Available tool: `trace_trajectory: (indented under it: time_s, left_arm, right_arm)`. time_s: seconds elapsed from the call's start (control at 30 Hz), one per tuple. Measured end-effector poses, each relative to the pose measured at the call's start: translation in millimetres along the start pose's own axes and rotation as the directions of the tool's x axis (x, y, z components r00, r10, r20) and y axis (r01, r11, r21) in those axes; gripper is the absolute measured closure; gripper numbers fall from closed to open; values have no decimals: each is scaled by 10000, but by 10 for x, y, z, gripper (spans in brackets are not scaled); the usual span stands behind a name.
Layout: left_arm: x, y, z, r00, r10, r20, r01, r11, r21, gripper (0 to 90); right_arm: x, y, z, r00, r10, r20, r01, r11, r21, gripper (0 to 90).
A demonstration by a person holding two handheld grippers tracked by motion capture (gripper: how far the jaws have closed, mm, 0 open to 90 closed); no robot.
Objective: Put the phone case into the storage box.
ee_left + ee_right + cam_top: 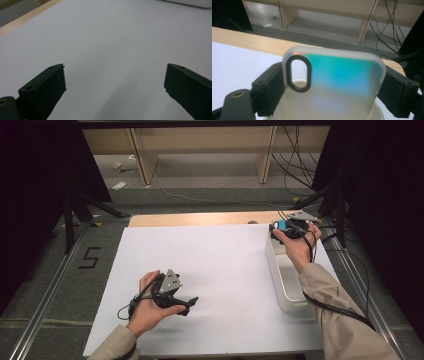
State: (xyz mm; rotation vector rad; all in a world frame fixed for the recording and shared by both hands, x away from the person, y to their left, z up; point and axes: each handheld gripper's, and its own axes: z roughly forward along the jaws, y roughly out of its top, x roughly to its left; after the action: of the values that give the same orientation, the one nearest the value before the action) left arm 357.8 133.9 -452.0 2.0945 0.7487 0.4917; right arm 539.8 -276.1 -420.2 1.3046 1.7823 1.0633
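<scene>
Both right gripper (332, 92) jaws clamp the phone case (334, 82) above the white bin (280, 270); left gripper (115, 92) gapes empty.

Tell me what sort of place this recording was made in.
Probably a lab or workshop set up for recording, not a home. A white-covered table stands between metal floor rails, a "5" is taped on the grey floor, and loose cables trail past bare wooden shelving behind.

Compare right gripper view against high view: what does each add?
Right gripper view alone: the phone case up close, frosted and teal-tinted, with an oval camera cutout, clamped between the right gripper's jaws. High view alone: the left gripper over the white sheet, and the whole white bin. Both: the case held over the bin, the wooden table edge.
</scene>
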Motion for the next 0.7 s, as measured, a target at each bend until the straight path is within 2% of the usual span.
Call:
trace_trajectory:
  time_s: [0.37, 0.7]
  left_arm:
    - [0, -1, 0, 10000, 5, 3, -5, 10000, 1, 29]
    - [0, -1, 0, 10000, -2, 4, 2, 10000, -9, 29]
  right_arm:
    - [14, -7, 27, 9997, -84, -230, 82, 9999, -97, 93]
    - [9, -2, 28, 9997, -217, -135, 213, 9993, -297, 62]
